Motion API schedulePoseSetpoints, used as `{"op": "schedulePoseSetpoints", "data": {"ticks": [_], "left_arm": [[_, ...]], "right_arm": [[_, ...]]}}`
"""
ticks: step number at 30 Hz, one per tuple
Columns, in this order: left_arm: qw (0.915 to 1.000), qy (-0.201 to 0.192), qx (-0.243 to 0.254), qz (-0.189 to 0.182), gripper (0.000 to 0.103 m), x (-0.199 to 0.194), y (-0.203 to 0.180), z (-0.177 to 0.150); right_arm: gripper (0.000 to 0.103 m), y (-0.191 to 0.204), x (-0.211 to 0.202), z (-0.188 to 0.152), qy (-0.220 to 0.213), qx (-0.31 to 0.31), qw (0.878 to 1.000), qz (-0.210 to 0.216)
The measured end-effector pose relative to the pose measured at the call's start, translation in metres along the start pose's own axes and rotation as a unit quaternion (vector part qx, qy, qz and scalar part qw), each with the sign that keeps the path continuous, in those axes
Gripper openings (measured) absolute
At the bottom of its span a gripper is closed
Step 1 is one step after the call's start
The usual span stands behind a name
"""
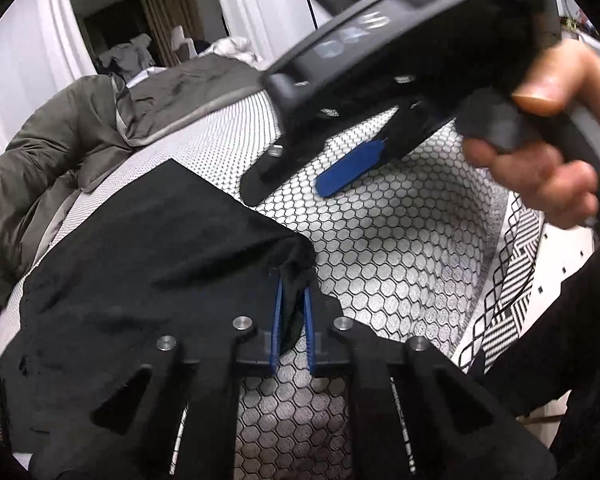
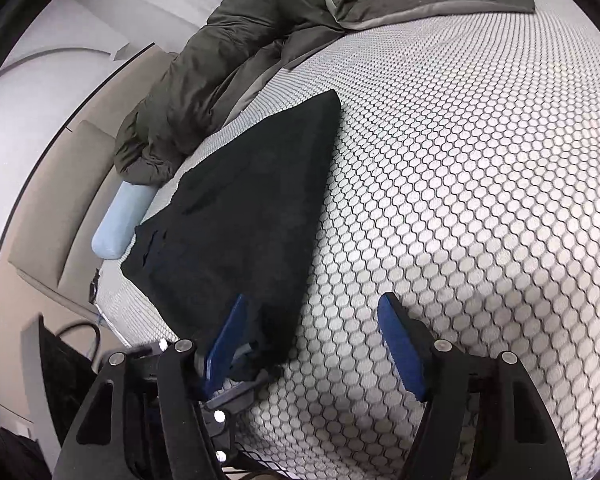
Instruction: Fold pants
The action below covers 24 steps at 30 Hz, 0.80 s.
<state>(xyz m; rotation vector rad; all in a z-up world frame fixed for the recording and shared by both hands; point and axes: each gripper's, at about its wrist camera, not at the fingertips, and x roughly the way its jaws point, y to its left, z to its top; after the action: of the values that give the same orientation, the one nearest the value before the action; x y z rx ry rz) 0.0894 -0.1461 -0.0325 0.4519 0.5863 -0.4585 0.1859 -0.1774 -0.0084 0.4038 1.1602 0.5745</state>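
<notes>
The black pants (image 1: pixel 148 256) lie flat on the honeycomb-patterned mattress (image 1: pixel 384 248). My left gripper (image 1: pixel 292 284) is shut on a bunched corner of the pants at their near right edge. My right gripper (image 1: pixel 300 180) shows in the left wrist view above the mattress, blue pads apart, with a hand on its handle. In the right wrist view the right gripper (image 2: pixel 314 314) is open and empty; the pants (image 2: pixel 244 216) lie ahead to its left, and its left finger (image 2: pixel 228 340) overlaps their near corner. The left gripper's tips peek in below that corner.
An olive-grey duvet (image 1: pixel 56 148) is heaped at the far left of the mattress, also in the right wrist view (image 2: pixel 236 48). A light blue bolster (image 2: pixel 118 224) lies at the mattress edge. A black-and-white patterned sheet (image 1: pixel 512 272) hangs at the right.
</notes>
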Motion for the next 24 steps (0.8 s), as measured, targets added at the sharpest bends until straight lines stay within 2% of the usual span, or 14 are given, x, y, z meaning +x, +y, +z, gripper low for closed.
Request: {"op": "schedulePoseSetpoints", "data": {"ticks": [2, 4, 5, 6, 9, 11, 13, 14, 15, 17, 19, 21, 23, 24], "left_arm": [[0.9997, -0.01, 0.019, 0.01, 0.005, 0.0, -0.008, -0.006], [0.9995, -0.007, 0.029, 0.012, 0.005, 0.0, -0.015, -0.013], [0.9994, -0.005, 0.032, 0.012, 0.005, -0.001, -0.018, -0.014], [0.9994, -0.004, 0.033, 0.011, 0.004, 0.0, -0.02, -0.016], [0.9992, 0.001, 0.04, 0.009, 0.004, 0.002, -0.022, -0.017], [0.999, 0.004, 0.045, 0.006, 0.004, 0.001, -0.024, -0.02], [0.9987, 0.003, 0.05, 0.01, 0.004, 0.002, -0.024, -0.021], [0.9988, 0.003, 0.047, 0.01, 0.004, 0.001, -0.025, -0.022], [0.9989, 0.002, 0.046, 0.011, 0.004, -0.001, -0.026, -0.022], [0.999, -0.002, 0.043, 0.011, 0.004, -0.005, -0.025, -0.021], [0.9991, -0.005, 0.04, 0.013, 0.004, -0.007, -0.022, -0.019], [0.9988, -0.012, 0.043, 0.018, 0.004, -0.011, -0.023, -0.017], [0.9983, -0.023, 0.048, 0.025, 0.004, -0.015, -0.025, -0.017], [0.9979, -0.03, 0.049, 0.03, 0.004, -0.018, -0.024, -0.016]], "right_arm": [[0.068, -0.001, 0.008, 0.01, 0.006, 0.011, 1.0, 0.012], [0.031, 0.0, 0.023, 0.021, 0.018, 0.011, 0.999, 0.026], [0.022, 0.0, 0.032, 0.026, 0.024, 0.011, 0.999, 0.029], [0.01, -0.002, 0.041, 0.032, 0.029, 0.013, 0.999, 0.032], [0.008, -0.008, 0.047, 0.043, 0.01, 0.03, 0.999, 0.034], [0.001, -0.005, 0.043, 0.051, -0.032, 0.032, 0.999, 0.025], [0.001, -0.003, 0.039, 0.06, -0.071, 0.036, 0.997, -0.004], [0.001, -0.005, 0.035, 0.064, -0.075, 0.043, 0.996, -0.025], [0.001, -0.005, 0.034, 0.064, -0.064, 0.046, 0.997, -0.023], [0.014, -0.002, 0.032, 0.061, -0.03, 0.042, 0.999, -0.006], [0.05, 0.003, 0.024, 0.046, 0.0, 0.022, 1.0, 0.007], [0.057, 0.006, 0.026, 0.026, 0.033, 0.005, 0.999, 0.027], [0.05, 0.01, 0.028, 0.01, 0.054, -0.01, 0.998, 0.042], [0.027, 0.014, 0.03, 0.006, 0.051, -0.029, 0.997, 0.05]]}}
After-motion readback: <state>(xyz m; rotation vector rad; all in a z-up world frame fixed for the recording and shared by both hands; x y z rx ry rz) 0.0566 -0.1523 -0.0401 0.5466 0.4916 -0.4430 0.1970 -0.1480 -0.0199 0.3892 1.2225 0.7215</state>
